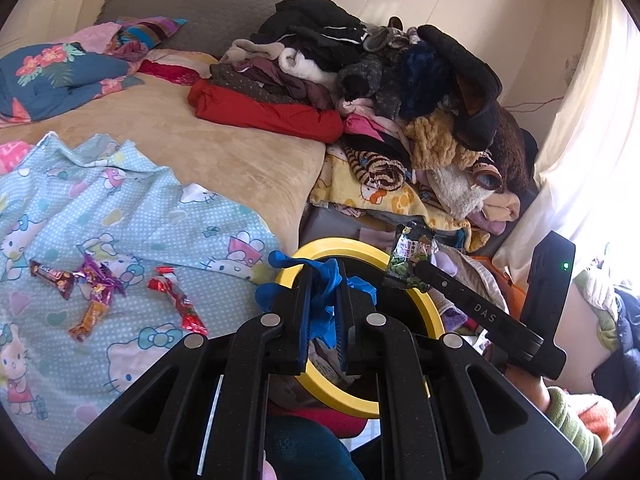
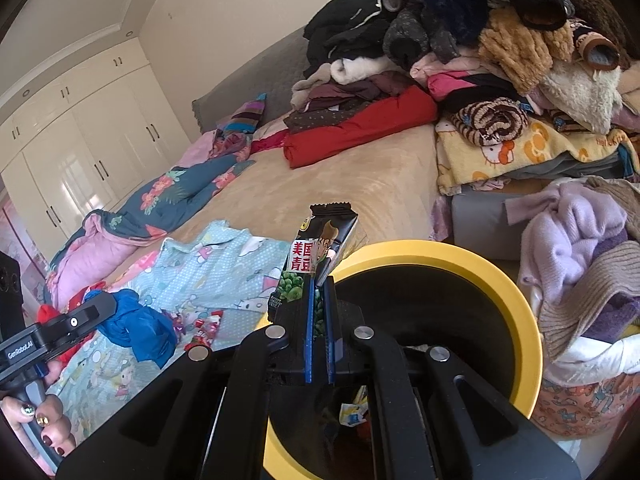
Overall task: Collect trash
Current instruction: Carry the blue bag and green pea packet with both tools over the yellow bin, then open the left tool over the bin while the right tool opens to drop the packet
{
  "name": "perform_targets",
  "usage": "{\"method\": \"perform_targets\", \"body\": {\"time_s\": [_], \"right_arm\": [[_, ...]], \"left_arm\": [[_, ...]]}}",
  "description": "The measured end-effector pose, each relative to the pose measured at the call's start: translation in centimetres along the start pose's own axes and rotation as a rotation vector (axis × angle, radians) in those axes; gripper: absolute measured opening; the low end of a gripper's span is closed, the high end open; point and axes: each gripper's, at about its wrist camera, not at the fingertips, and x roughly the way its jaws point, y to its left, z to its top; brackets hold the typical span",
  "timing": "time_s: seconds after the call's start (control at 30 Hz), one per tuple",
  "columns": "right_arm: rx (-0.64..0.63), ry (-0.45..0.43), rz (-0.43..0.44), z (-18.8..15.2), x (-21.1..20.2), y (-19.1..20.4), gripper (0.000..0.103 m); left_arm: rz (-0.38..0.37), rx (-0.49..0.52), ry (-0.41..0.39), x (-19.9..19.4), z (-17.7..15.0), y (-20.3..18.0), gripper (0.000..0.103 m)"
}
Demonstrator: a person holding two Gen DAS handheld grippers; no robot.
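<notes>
Black linkage arms fill the foreground of both wrist views, and between them each tool is pinched shut on a piece of trash. The left gripper (image 1: 322, 300) clamps a crumpled blue plastic scrap (image 1: 320, 296) just at the near rim of a yellow-rimmed bin (image 1: 434, 312), while the right gripper (image 2: 319, 292) pinches the lower end of a green-pea snack packet (image 2: 320, 248), which stands upright above the bin's (image 2: 520, 312) near-left rim; a few bits of litter lie at the bottom of the bin's dark inside. In the left view the right gripper (image 1: 416, 272) reaches in from the right with the same packet (image 1: 408, 256) held over the bin's far rim. In the right view the left gripper (image 2: 100, 312) shows at the left edge with the blue scrap (image 2: 138, 328) hanging from it, a hand (image 2: 36, 420) around its handle. More wrappers (image 1: 100, 292) lie loose on the Hello Kitty sheet (image 1: 120, 208) near the bed's (image 1: 224, 152) near edge: a brown bar wrapper, a purple one, an orange one and a red one, close together but mostly apart. Farther along the bed sits a floral quilt (image 1: 48, 72), and a tall pile of clothes (image 1: 380, 80) crowds the far corner. Beside the bin stands a laundry basket (image 2: 580, 396) heaped with knitwear.
</notes>
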Motion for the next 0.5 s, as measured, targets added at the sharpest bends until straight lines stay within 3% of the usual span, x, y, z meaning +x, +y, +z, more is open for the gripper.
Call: {"method": "perform_targets", "body": {"time_s": [0.5], "right_arm": [[0.052, 0.033, -0.044, -0.5, 0.8, -2.9, 0.005]], "left_arm": [[-0.019, 0.039, 0.071, 2.9, -1.1, -1.7, 0.006]]}}
